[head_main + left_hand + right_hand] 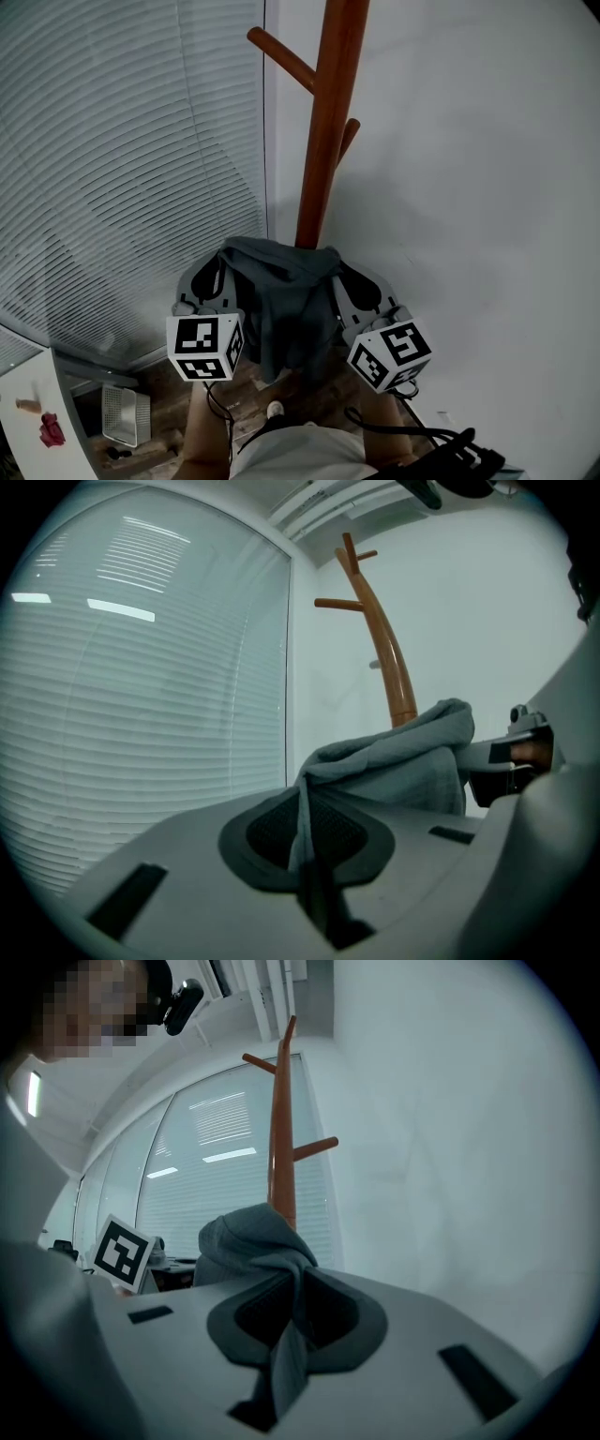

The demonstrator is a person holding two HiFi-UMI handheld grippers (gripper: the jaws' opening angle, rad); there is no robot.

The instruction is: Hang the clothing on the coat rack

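A grey garment [286, 300] hangs stretched between my two grippers, in front of the wooden coat rack [326, 131]. My left gripper [217, 281] is shut on one edge of the garment [394, 761]; its fabric runs down between the jaws. My right gripper [358, 289] is shut on the other edge of the garment [253, 1237], pinched between its pads. The rack's pole [389, 658] rises beyond the cloth, with bare pegs [281, 58] branching off above. In the right gripper view the rack [281, 1129] stands just behind the bunched cloth.
A window with horizontal blinds [122, 169] fills the left side; a plain white wall [469, 187] is on the right. A white wire basket [124, 414] sits on the floor at lower left. Black cables [422, 441] trail at lower right. The person's shoe [276, 410] shows below the garment.
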